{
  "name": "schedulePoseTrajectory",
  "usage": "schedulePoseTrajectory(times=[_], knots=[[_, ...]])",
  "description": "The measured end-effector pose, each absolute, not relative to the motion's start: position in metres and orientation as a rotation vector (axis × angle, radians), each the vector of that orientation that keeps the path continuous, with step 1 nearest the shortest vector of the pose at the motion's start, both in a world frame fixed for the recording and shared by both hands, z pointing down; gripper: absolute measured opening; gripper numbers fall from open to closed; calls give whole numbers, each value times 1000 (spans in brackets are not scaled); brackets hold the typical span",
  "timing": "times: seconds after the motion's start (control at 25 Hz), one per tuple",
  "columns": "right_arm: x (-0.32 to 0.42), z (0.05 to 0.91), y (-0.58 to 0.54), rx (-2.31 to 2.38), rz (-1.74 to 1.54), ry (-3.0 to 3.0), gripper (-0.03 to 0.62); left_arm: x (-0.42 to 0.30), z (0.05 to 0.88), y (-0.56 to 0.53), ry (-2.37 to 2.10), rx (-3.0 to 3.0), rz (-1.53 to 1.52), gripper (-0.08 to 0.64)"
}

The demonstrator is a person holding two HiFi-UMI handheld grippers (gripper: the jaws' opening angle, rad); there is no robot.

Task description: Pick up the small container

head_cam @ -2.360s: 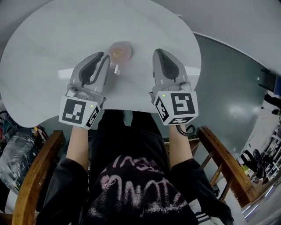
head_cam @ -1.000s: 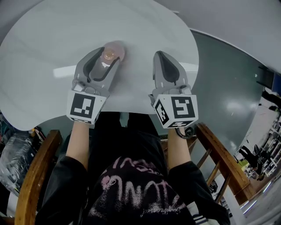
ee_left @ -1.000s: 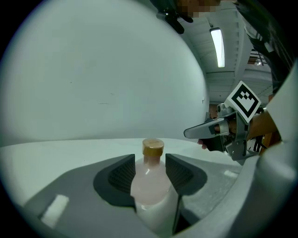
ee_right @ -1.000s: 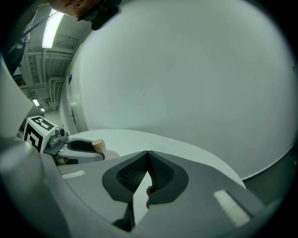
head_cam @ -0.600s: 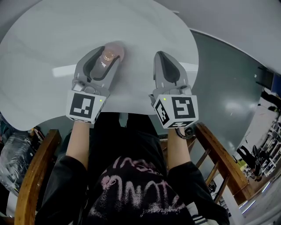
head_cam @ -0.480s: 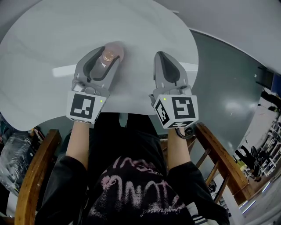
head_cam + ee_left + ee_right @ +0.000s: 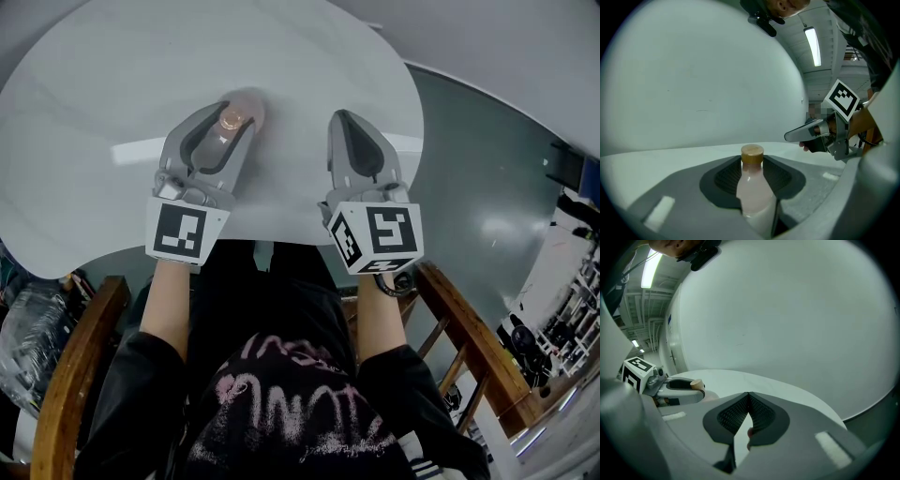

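Note:
The small container (image 7: 232,116) is a pale pink bottle with a tan cap, upright on the white table (image 7: 103,75). My left gripper (image 7: 232,124) is shut on it, a finger on each side of its body. In the left gripper view the bottle (image 7: 753,187) stands pinched between the ribbed pads, its cap (image 7: 752,154) above them. My right gripper (image 7: 341,116) hovers over the table to the bottle's right, shut with nothing in it; its tips (image 7: 748,395) meet. In the right gripper view the left gripper (image 7: 686,386) shows with the cap (image 7: 696,383) in it.
The table's near edge runs just under both grippers' cubes. Wooden chair armrests (image 7: 80,366) (image 7: 478,347) flank the seated person's lap. Dark floor lies to the right of the table. The right gripper (image 7: 794,136) shows in the left gripper view.
Since the earliest frame my left gripper has moved forward round the bottle and shut on it. Over the last second both grippers have barely moved.

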State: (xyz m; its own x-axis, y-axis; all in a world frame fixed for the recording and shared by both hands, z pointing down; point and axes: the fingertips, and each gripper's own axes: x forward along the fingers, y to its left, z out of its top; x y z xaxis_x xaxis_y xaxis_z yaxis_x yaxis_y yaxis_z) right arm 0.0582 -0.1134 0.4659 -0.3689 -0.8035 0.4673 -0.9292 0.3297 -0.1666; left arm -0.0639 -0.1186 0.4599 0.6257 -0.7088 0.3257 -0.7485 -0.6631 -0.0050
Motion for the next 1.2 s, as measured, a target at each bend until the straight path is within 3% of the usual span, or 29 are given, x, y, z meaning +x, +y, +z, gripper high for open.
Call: schedulePoseTrajectory(times=[1.2], knots=[[59,473,-111,1530,606,-2290,9,-61,459,-119,-1254,2718,413,137]])
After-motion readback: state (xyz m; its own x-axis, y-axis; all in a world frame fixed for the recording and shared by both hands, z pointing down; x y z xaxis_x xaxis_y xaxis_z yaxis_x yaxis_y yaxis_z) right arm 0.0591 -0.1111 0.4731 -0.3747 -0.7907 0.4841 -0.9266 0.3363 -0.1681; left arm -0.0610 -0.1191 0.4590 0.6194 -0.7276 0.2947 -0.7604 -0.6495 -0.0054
